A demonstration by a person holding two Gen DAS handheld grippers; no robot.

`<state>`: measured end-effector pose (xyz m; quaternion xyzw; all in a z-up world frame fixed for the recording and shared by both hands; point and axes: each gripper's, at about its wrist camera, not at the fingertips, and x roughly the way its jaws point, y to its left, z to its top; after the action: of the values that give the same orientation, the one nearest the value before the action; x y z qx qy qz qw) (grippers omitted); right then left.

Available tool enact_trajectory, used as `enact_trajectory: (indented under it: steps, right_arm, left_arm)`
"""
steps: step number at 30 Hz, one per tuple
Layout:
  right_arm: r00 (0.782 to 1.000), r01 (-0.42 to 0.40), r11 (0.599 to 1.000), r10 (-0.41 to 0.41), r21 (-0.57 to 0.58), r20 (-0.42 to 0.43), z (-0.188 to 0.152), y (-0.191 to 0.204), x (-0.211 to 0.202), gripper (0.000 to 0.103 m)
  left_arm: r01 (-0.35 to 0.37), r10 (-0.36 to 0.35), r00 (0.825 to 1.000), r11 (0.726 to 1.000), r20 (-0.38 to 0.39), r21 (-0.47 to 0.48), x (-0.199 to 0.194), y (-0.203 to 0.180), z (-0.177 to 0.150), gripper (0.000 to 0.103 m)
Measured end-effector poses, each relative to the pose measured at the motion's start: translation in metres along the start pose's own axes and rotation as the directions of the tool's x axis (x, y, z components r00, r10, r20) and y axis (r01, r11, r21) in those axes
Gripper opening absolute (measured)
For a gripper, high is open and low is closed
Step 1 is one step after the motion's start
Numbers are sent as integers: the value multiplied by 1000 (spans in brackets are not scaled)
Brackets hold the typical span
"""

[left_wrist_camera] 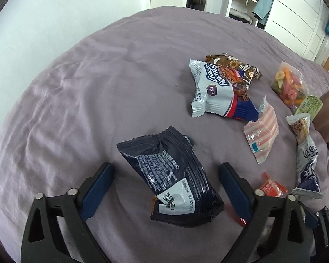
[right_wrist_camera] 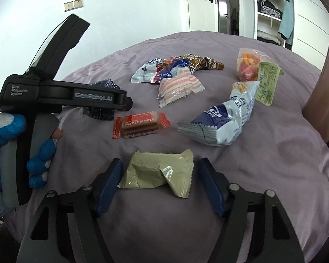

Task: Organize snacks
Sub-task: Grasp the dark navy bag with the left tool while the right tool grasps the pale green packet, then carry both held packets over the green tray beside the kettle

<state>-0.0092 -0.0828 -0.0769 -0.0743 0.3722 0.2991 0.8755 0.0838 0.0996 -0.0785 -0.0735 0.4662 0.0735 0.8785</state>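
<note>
Two hand-held grippers, both released: left (left_wrist_camera: pixel 165 174) straddles dark packet (left_wrist_camera: pixel 171 177); right (right_wrist_camera: pixel 159 171) straddles green packet (right_wrist_camera: pixel 159 172), pads clear.

Pink-striped packet (right_wrist_camera: pixel 179 87), mauve bedsheet (right_wrist_camera: pixel 263 153)

Legible text, right wrist view: left gripper (right_wrist_camera: pixel 120 100) body reads "GenRobot.AI" on its side, and "Data Acquisition System" in small print at the rear. Orange bar wrapper (right_wrist_camera: pixel 140 123) reads "KEEP IT SIMPLE".

Left wrist view: white-and-blue packet (left_wrist_camera: pixel 210 89) carries large lettering, upside down, apparently "Greek"; remainder unclear. Dark navy packet (left_wrist_camera: pixel 171 175) has a white label with fine print, too small to read.
</note>
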Motion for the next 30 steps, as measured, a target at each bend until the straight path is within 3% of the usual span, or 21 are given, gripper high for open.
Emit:
enact_trajectory:
  steps: [9, 11, 14, 18, 26, 30]
  right_arm:
    - [1000, 8, 999, -7, -44, 19, -2, 5, 0, 85]
    - [1000, -7, 999, 7, -45, 21, -2, 5, -1, 76]
    - [999, -30, 999, 31, -39, 26, -2, 3, -1, 74]
    - [998, -51, 998, 52, -48, 28, -2, 2, -2, 68]
    - [996, -75, 996, 77, -43, 38, -4, 0, -4, 67]
    - [994, -93, 996, 94, -17, 47, -4, -5, -7, 67]
  left_arm:
    - [-33, 31, 998, 999, 49, 34, -11, -11, -7, 64]
    - [-39, 36, 997, 998, 62, 50, -13, -17, -8, 43]
    - [-47, 41, 996, 996, 81, 74, -14, -23, -8, 33]
    - [-55, 46, 994, 995, 102, 89, -15, -26, -7, 31]
    - [-4, -4, 992, 998, 122, 65, -19, -18, -7, 29]
    - [-16, 6, 991, 997, 130, 74, -21, -18, -7, 29]
